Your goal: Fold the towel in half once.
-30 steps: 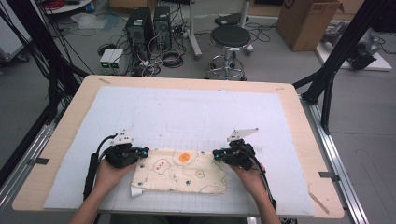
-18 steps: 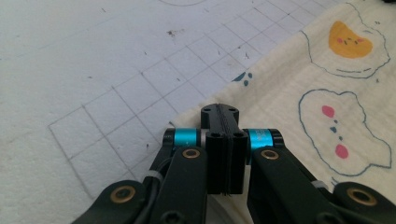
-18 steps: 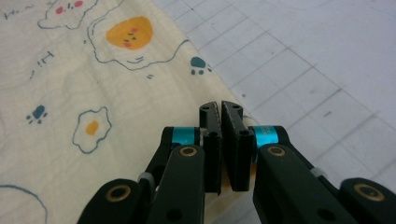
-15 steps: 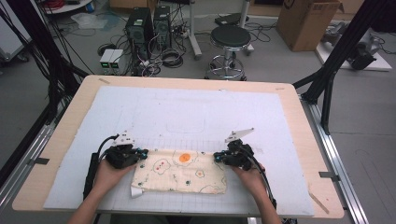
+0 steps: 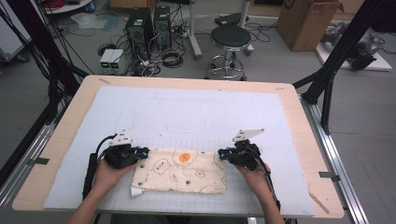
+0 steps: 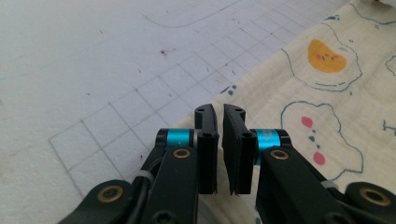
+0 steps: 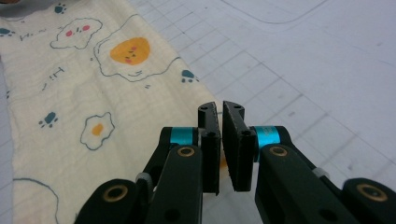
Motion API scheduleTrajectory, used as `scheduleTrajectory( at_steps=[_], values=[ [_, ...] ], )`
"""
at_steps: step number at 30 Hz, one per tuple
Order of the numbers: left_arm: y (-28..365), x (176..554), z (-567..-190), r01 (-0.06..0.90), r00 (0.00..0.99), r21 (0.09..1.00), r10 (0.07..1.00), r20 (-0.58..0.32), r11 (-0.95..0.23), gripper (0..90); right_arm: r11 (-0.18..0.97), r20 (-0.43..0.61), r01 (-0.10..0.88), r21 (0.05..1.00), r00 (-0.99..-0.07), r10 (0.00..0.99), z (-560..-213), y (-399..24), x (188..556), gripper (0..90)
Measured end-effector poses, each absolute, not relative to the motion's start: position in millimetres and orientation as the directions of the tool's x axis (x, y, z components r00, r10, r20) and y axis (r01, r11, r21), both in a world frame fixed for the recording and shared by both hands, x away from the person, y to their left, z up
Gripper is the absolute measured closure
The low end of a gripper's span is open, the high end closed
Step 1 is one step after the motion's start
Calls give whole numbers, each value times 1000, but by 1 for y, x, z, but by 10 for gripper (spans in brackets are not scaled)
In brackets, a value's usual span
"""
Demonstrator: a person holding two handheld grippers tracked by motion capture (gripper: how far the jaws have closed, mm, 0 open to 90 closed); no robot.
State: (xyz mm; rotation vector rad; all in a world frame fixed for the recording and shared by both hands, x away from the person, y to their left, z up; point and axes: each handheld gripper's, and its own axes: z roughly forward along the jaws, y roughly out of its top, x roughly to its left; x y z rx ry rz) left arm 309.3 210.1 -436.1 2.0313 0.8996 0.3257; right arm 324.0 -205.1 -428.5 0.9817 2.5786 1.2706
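Left tongs a narrow slit apart, jaws just been opening, nothing between them, tips at the left edge of the printed cloth. Right tongs almost closed, gripping nothing, at the cloth's right edge. Cloth lies flat on the white mat at the desk front, between both hands; contact with cloth hard to tell

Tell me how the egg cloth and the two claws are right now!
Cloth: lying flat on the white mat, looks folded.
Left claw: has just been opening, thin gap, nothing between its jaws, at the cloth's edge.
Right claw: shut, nothing seen in it, at the cloth's corner.
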Motion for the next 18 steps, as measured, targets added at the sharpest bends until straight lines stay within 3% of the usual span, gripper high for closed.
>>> scheduleTrajectory(
  at_steps=[18],
  values=[
    [219, 316, -444, 522, 682, 779, 718, -137, -348, 858, 478, 171, 524, 705, -779, 603, -441, -198, 333, 855]
  ],
)
